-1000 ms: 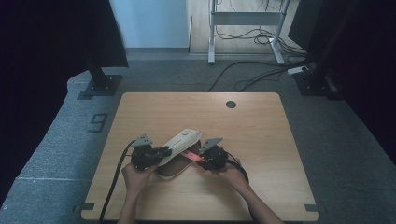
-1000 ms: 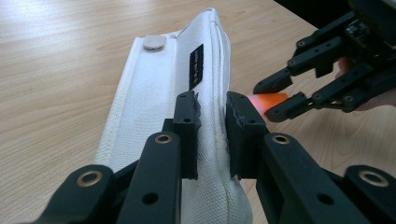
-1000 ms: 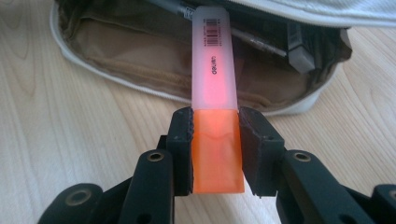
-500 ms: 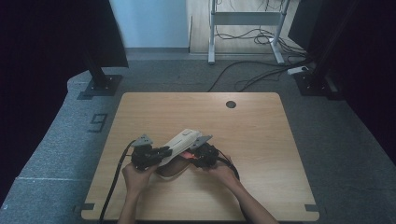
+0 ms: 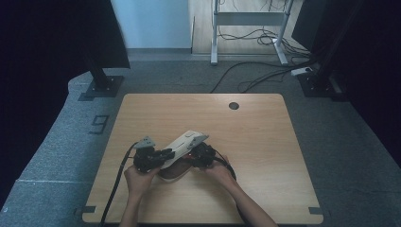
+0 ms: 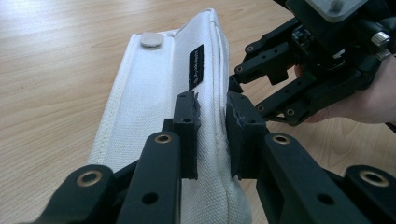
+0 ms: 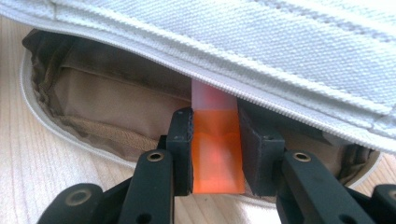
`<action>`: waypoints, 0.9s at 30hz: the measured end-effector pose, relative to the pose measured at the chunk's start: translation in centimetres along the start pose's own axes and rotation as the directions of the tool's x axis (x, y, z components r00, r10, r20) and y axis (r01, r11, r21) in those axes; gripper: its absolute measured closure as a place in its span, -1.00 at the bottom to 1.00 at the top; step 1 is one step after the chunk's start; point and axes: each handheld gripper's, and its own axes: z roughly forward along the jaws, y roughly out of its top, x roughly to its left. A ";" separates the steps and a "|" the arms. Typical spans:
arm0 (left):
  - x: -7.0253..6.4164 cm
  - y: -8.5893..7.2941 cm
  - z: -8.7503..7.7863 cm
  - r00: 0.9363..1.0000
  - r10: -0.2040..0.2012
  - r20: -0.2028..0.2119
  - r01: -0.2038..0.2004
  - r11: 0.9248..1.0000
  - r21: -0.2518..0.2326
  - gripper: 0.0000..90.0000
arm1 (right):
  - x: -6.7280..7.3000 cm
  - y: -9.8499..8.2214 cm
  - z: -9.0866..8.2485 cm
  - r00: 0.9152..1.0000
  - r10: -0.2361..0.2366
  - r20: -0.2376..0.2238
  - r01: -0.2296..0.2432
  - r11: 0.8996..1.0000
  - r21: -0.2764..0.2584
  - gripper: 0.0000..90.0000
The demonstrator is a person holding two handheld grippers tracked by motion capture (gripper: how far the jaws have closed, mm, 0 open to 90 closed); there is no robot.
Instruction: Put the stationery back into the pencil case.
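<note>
I have the wooden table [image 5: 265,142] under me, and near its front edge lies the white canvas pouch [image 5: 182,146], its zipped mouth gaping toward my right hand. Through that mouth I see a tan lining [image 7: 107,107] and a dark inner pocket; I can't make out anything lying loose in there. My left gripper [image 6: 212,135] is pinching the pouch's upper flap along its seam, jaws pressed onto the fabric and holding the flap lifted. My right gripper [image 7: 215,154] has its jaws clamped on a flat orange block [image 7: 215,149], whose far end pokes in under the zipper edge [image 7: 261,102], at the pouch's opening. The pouch's snap button [image 6: 151,39] sits on the flap's far end.
</note>
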 end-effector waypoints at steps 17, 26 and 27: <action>0.2 0.0 -0.1 1.000 -0.002 0.000 0.002 1.000 -0.001 0.66 | -0.6 -0.9 -1.1 1.000 0.013 0.011 -0.012 1.000 -0.011 0.10; 0.2 0.0 0.0 1.000 -0.003 0.002 0.003 1.000 0.000 0.66 | -0.4 -2.3 -2.0 1.000 0.022 0.005 -0.022 1.000 -0.015 0.05; 0.2 0.0 0.0 1.000 -0.004 0.002 0.004 1.000 0.000 0.66 | -0.4 -2.4 -2.0 1.000 0.023 0.004 -0.023 1.000 -0.011 0.05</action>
